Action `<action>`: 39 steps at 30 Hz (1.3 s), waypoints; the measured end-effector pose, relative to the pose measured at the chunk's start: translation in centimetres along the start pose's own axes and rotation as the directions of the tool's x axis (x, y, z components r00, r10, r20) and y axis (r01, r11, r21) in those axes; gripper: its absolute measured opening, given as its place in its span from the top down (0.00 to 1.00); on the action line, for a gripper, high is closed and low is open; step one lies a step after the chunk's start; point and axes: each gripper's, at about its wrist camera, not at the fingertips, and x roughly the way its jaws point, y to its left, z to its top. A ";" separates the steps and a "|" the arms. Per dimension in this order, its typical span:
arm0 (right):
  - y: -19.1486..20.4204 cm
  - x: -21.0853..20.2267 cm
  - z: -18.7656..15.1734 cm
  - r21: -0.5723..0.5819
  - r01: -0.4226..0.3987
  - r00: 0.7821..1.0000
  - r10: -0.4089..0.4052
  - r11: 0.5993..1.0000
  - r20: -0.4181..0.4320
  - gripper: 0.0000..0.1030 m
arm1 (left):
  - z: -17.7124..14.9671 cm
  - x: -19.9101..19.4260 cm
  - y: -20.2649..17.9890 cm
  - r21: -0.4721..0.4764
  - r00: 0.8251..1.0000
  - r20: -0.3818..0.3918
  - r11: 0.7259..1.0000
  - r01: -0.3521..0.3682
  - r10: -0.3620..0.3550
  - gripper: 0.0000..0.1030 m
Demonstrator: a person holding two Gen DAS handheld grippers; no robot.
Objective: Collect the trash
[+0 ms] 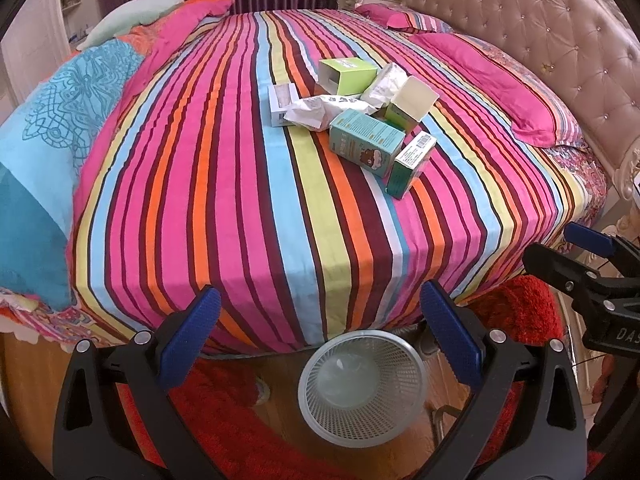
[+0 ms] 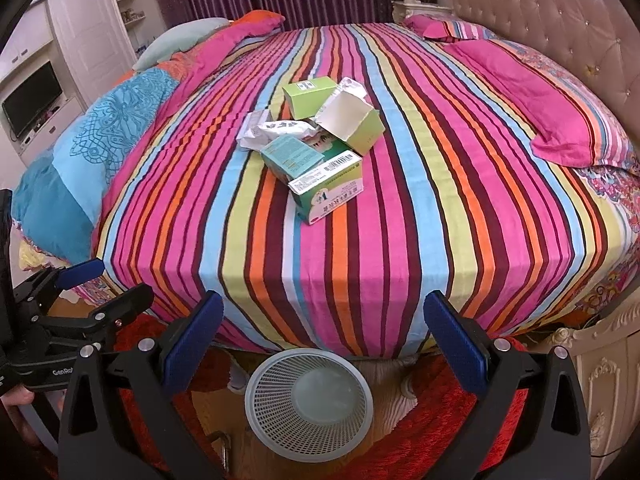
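Left hand-held gripper: we hold it released, its blue pads spread wide with nothing between them, above the floor at the foot of the bed. Right hand-held gripper: likewise released and empty, held just beside the left one; each shows at the edge of the other's view.

Basket: one pale grey mesh wastebasket, upright on the wooden floor near the foot of the bed, between the pads in both views. We see only its clear bottom inside.

Trash, in one loose pile on the striped bedspread, around the middle of the bed and well apart from both grippers:
- Teal box, lying on its side at the near edge of the pile.
- Green and white box with a barcode on top, nearest the foot of the bed, touching the teal box.
- Lime green box at the far side, one end open.
- A second lime green box with its flap standing open, white inside.
- Crumpled white wrapper in the middle, resting against the boxes.
- Small white box at the left edge of the pile, seen from the left wrist only.

Also noted: pink pillow near the tufted headboard; blue patterned quilt bunched on the left side of the bed; red rug under the basket area.
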 end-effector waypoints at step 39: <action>-0.2 4.3 2.9 -0.244 -0.136 0.985 0.157 0.960 0.066 0.06 | 5.2 5.2 1.8 -0.001 0.995 0.030 0.996 0.092 -0.092 0.06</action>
